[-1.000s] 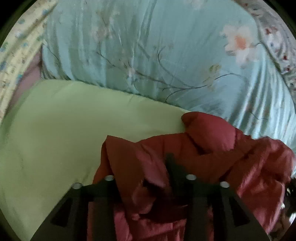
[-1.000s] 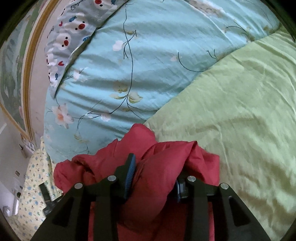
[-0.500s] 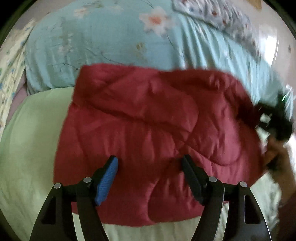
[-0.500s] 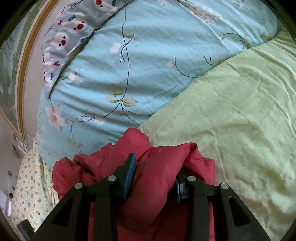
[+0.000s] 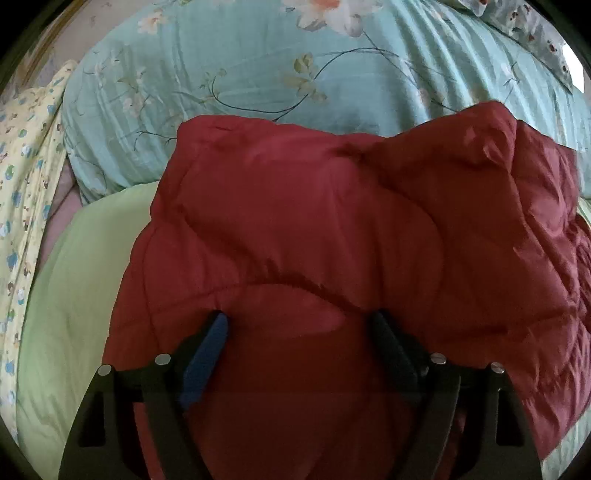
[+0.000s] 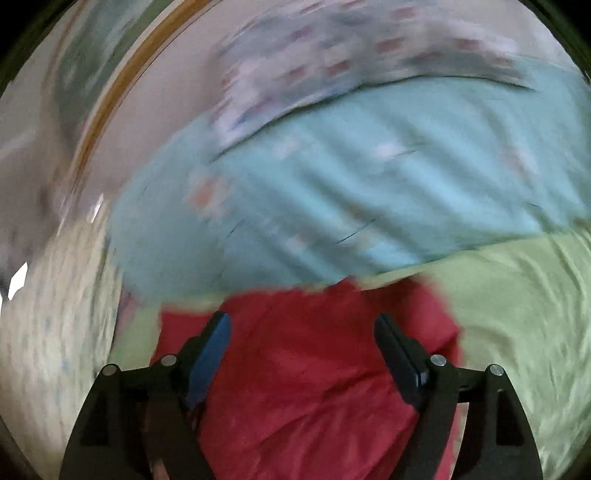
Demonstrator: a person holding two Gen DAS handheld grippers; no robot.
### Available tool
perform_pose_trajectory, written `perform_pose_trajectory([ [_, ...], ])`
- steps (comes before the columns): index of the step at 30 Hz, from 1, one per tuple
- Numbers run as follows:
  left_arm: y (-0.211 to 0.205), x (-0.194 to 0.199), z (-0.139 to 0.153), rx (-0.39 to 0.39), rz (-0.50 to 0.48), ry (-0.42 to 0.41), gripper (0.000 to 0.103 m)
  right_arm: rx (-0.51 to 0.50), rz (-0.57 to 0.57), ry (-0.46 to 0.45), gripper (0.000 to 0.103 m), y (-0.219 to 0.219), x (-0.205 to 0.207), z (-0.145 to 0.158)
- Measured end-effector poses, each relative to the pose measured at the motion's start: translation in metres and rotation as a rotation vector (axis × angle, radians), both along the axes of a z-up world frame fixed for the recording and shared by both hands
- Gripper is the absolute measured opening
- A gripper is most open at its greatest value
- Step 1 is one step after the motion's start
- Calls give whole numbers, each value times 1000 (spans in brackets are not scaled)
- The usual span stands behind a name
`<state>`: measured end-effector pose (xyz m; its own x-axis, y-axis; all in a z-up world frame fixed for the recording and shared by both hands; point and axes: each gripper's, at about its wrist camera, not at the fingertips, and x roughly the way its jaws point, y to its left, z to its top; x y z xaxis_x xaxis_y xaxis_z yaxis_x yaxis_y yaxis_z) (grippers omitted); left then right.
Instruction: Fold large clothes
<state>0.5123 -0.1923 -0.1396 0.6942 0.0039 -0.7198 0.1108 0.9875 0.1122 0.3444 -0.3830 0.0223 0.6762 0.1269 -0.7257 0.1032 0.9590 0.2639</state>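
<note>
Left wrist view: red quilted jacket (image 5: 332, 229), puffy w/ stitched panels, lies spread on pale green sheet (image 5: 74, 295); its far edge overlaps teal floral duvet (image 5: 258, 55). Yellow patterned cloth (image 5: 22, 166) at far left. Left gripper (image 5: 297, 332) released, fingers wide apart over jacket's near part. Right wrist view (motion-blurred): right gripper (image 6: 301, 332) also spread wide, nothing clamped, above jacket (image 6: 314, 369); green sheet (image 6: 517, 314) to right, duvet (image 6: 351, 184) beyond.

1. Bedroom in a home.
2. Green bedsheet (image 5: 74, 295) spread flat.
3. Blue floral quilt (image 5: 258, 55) bunched behind.
4. Patterned pillow (image 5: 532, 33).
5. Yellow printed cloth (image 5: 26, 166) beside.
</note>
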Motion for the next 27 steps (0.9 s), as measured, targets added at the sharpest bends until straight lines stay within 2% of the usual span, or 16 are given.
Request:
perform_pose_trajectory([
  [1, 1, -1, 0, 1, 0, 0, 83, -4, 74, 65, 84, 12, 8, -10],
  [3, 1, -2, 0, 6, 0, 6, 84, -54, 140, 153, 84, 30, 16, -33],
  [6, 5, 3, 2, 7, 2, 18, 84, -149, 152, 275, 84, 38, 25, -74],
  [8, 6, 11, 2, 12, 3, 36, 85, -181, 98, 340, 83, 26, 28, -101],
  [13, 6, 33, -4, 15, 14, 67, 89, -241, -40, 315, 83, -13, 26, -124],
  [19, 13, 55, -16, -38, 45, 99, 95, -174, -145, 283, 85, -50, 24, -142],
  [20, 13, 56, -17, -35, 45, 96, 95, -175, -152, 281, 86, -52, 25, -144],
  [22, 14, 55, -17, -36, 43, 94, 95, -194, -171, 289, 97, -53, 26, -148],
  [27, 21, 35, 2, -40, 3, 81, 92, -118, -182, 292, 102, -66, 23, -159],
])
